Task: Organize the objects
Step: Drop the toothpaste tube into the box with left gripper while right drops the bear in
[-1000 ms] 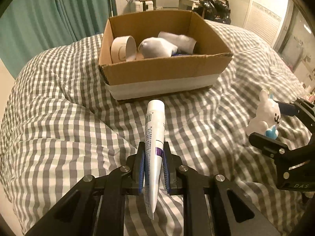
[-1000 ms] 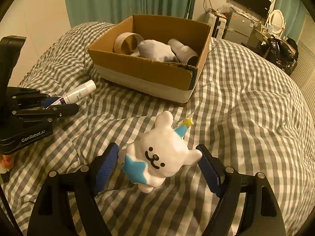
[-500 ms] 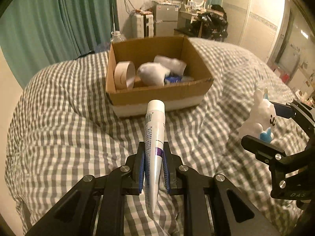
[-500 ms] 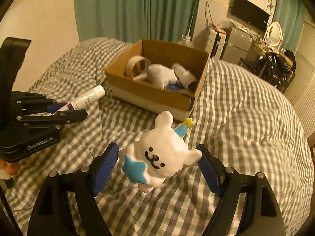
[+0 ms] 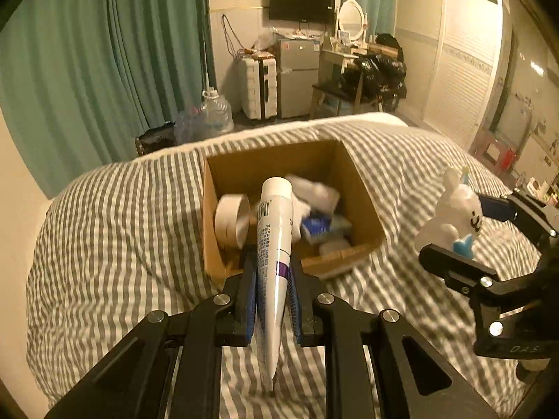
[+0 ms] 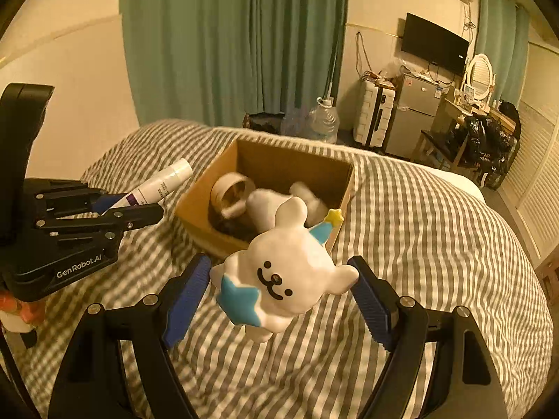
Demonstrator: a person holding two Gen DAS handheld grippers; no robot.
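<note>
My left gripper (image 5: 272, 276) is shut on a white tube with a purple band (image 5: 274, 230); it is held above the bed, its cap end over the near wall of the cardboard box (image 5: 363, 192). The tube also shows in the right wrist view (image 6: 157, 186). My right gripper (image 6: 279, 293) is shut on a white bear figurine with a blue star (image 6: 283, 272), lifted off the bed, to the right of the box (image 6: 300, 164). The figurine also shows in the left wrist view (image 5: 454, 216). The box holds a tape roll (image 5: 230, 220), white items and a blue packet.
The box sits on a grey-and-white checked duvet (image 5: 115, 230). Beyond the bed are green curtains (image 5: 87, 70), a water jug (image 5: 215, 115), a suitcase, a small fridge and a cluttered desk.
Both grippers have risen well above the bed with their objects. The left gripper's tube now reaches over the box's near edge. The view now looks down into the box.
</note>
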